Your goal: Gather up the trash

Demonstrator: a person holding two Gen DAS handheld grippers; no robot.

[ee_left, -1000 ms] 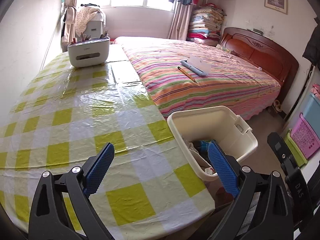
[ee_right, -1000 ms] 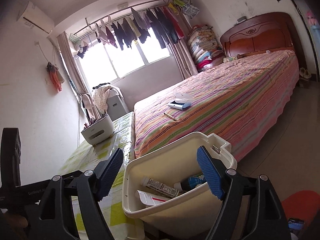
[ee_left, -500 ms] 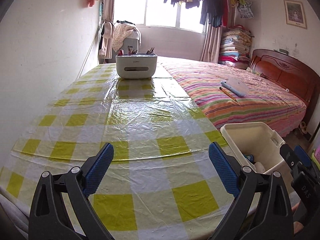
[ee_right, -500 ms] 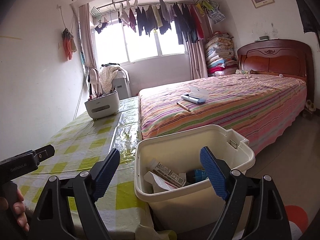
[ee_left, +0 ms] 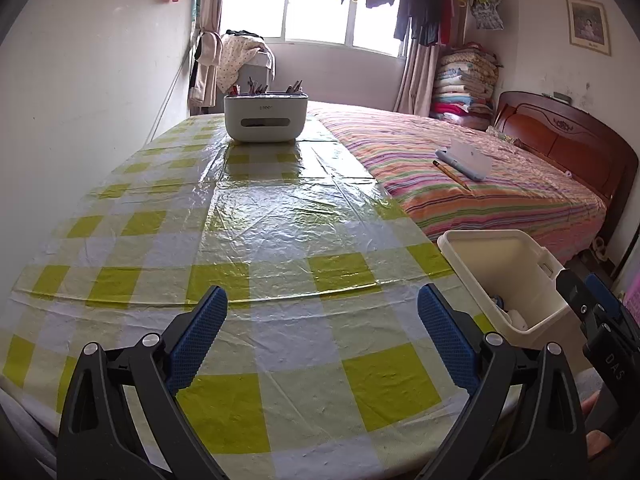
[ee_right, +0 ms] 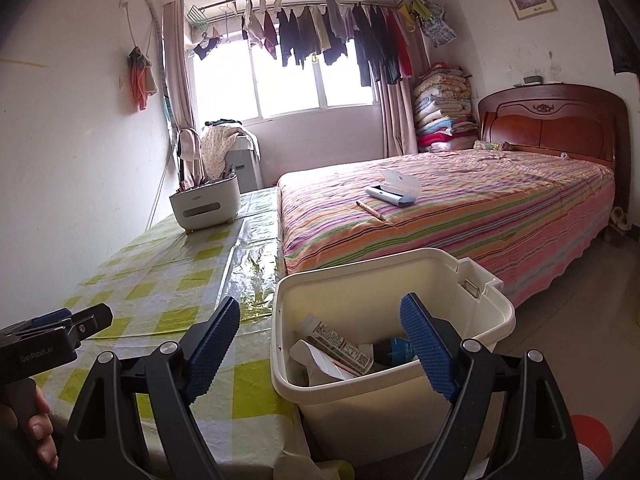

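Between the fingers of the right gripper (ee_right: 320,344) sits the open bin (ee_right: 496,312), standing on the floor hard against the worktop (ee_right: 168,280) edge, a placing that in my judgement lets trash be carried off the surface and dropped in with little travel. Both right fingers are spread wide and pinch nothing; the right-hand one overlaps the bin's mouth in the right wrist view, whether above or inside it cannot be told. Trash already lies in the bin beneath them: a labelled tube (ee_right: 340,344), a torn carton (ee_right: 316,364) and a dark bottle (ee_right: 394,350). The left gripper (ee_left: 322,338) is likewise spread and empty, held low over the near end of the worktop, and no loose trash shows ahead of its fingers. Far beyond them an organiser (ee_left: 266,118) of pens stands at the worktop's far end. On the bed (ee_left: 500,184), right of the left fingers, lie a pencil (ee_left: 452,174) and an open case (ee_left: 466,162); whether these count as trash cannot be judged. Collection appears largely done.
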